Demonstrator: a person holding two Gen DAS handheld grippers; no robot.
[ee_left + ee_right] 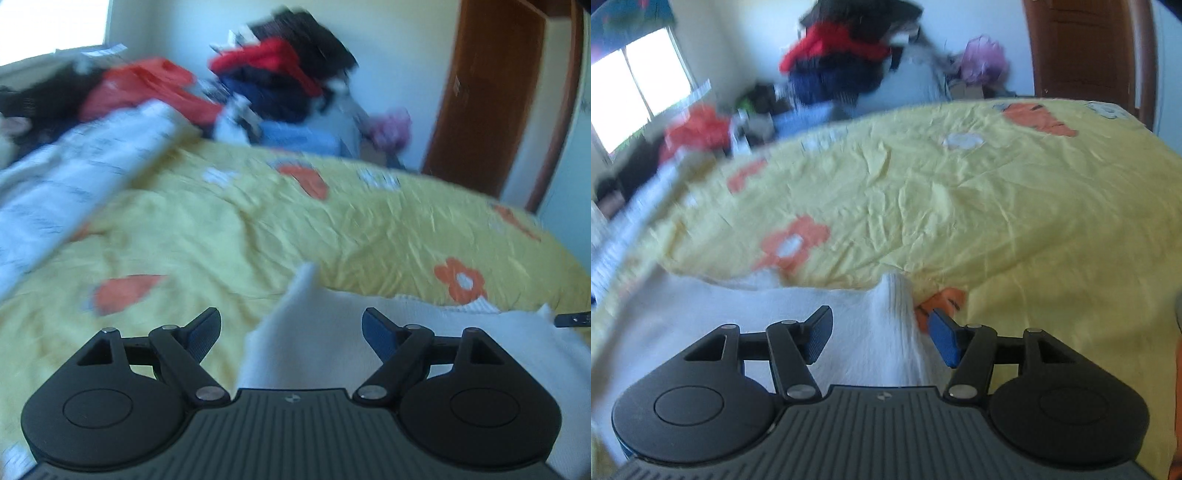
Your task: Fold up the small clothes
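Note:
A small white knit garment (pixel 314 332) lies on the yellow flowered bedspread (pixel 229 236). In the left wrist view one raised corner of it stands between the fingers of my left gripper (pixel 291 328), which is open, with its pads clear of the cloth on both sides. The right wrist view shows the same white garment (pixel 871 332) with another raised ribbed corner between the fingers of my right gripper (pixel 882 332). That gripper is open too, and its blue pad (pixel 943 341) sits just right of the fold. Both views are blurred.
Piled clothes in red, black and navy (pixel 280 66) sit beyond the bed's far edge against the wall. A white printed sheet or pillow (pixel 74 184) lies along the left side. A brown wooden door (pixel 495 92) stands at the right, a bright window (pixel 631 92) at the left.

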